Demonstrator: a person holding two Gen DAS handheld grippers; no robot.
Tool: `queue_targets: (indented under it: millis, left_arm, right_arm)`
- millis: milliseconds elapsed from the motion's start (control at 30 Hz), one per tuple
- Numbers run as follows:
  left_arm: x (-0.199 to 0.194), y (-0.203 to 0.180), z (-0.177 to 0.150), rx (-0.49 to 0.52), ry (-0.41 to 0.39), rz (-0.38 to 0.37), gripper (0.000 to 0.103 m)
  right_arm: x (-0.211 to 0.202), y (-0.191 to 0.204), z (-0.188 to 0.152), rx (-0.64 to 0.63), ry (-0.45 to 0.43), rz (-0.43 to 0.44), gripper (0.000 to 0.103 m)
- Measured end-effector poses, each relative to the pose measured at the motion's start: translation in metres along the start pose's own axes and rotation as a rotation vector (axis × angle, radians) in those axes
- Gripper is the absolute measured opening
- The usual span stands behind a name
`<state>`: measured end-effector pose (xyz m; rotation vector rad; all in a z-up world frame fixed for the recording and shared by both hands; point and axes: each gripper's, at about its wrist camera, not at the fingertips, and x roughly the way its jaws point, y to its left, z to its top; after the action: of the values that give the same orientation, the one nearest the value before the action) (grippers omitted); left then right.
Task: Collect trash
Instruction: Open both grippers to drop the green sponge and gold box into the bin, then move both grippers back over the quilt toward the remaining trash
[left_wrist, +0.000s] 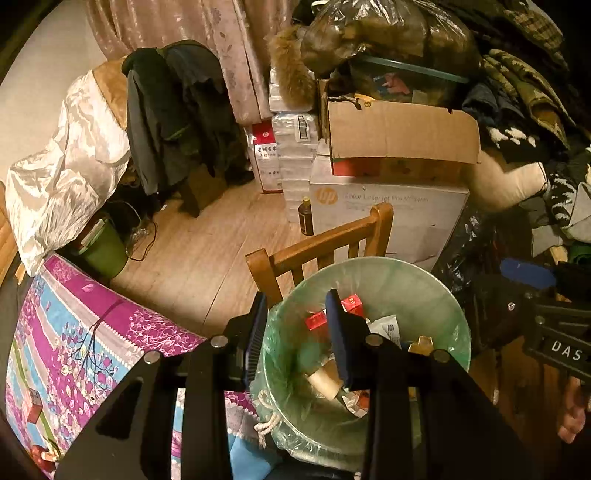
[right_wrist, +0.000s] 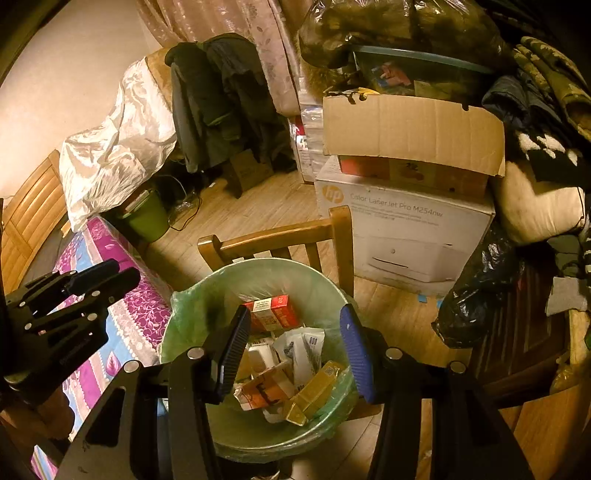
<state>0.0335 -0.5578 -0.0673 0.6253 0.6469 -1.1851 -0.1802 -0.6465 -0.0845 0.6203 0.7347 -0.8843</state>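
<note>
- Left wrist view: the left gripper (left_wrist: 297, 328) hangs over the near rim of the lined trash bin (left_wrist: 436, 291), its fingers spread with nothing pinched between them.
- Inside the bin lie a red carton (left_wrist: 317, 320), crumpled white paper (left_wrist: 386, 326) and a pale cardboard tube (left_wrist: 325, 380); the carton's print is mostly hidden behind one finger.
- The white printer box (left_wrist: 391, 214) behind the wooden chair back (left_wrist: 321, 243) shows an orange "hp" logo; its other lettering is too blurred here.
- The right gripper (left_wrist: 535, 280) enters at the right edge, marked "DAS", with the rest cut off.
- Right wrist view: the right gripper (right_wrist: 295, 339) sits above the same bin (right_wrist: 229, 284), fingers apart and empty.
- The trash shows more clearly: a red carton (right_wrist: 275, 314) marked "20", a white wrapper (right_wrist: 303, 350) and a yellow-brown box (right_wrist: 314, 387); their small print is unreadable.
- The printer box (right_wrist: 406, 229) reads "Color LaserJet Pro M254nw".
- The left gripper (right_wrist: 103, 277) juts in at the left, over the floral bedspread (right_wrist: 136, 317).
</note>
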Motion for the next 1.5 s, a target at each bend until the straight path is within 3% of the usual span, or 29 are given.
queue_targets:
  millis: [200,433,567,667,700,833,1033,1300,1500]
  left_arm:
    - [-0.005,0.017,-0.008,-0.064,-0.020,-0.083,0.031]
    - [-0.011,0.055,-0.035,-0.208,-0.016,-0.083,0.031]
    - [-0.024,0.078,-0.062,-0.267,-0.042,0.033,0.031]
    - [-0.038,0.101,-0.091,-0.297,-0.067,0.172,0.046]
    - [-0.044,0.111,-0.106,-0.315,-0.070,0.235,0.049]
    - [-0.064,0.147,-0.156,-0.383,-0.038,0.352,0.052]
    - [-0.105,0.208,-0.258,-0.619,0.058,0.475,0.053]
    - [-0.172,0.253,-0.378,-0.871,0.098,0.667,0.053]
    - [-0.206,0.279,-0.431,-0.996,0.090,0.694,0.053]
  right_arm:
    - [-0.003,-0.004,0.000,0.013,-0.017,-0.008,0.052]
    - [-0.007,0.004,-0.001,0.018,-0.050,0.035,0.052]
    - [-0.012,0.028,-0.008,-0.024,-0.109,0.051,0.052]
    - [-0.015,0.054,-0.018,-0.077,-0.162,0.047,0.056]
    - [-0.015,0.063,-0.021,-0.095,-0.175,0.047,0.057]
    - [-0.011,0.107,-0.035,-0.194,-0.184,0.070,0.058]
    - [0.005,0.180,-0.061,-0.329,-0.111,0.169,0.059]
    - [0.025,0.293,-0.105,-0.508,0.011,0.321,0.063]
    - [0.043,0.388,-0.144,-0.680,0.112,0.484,0.063]
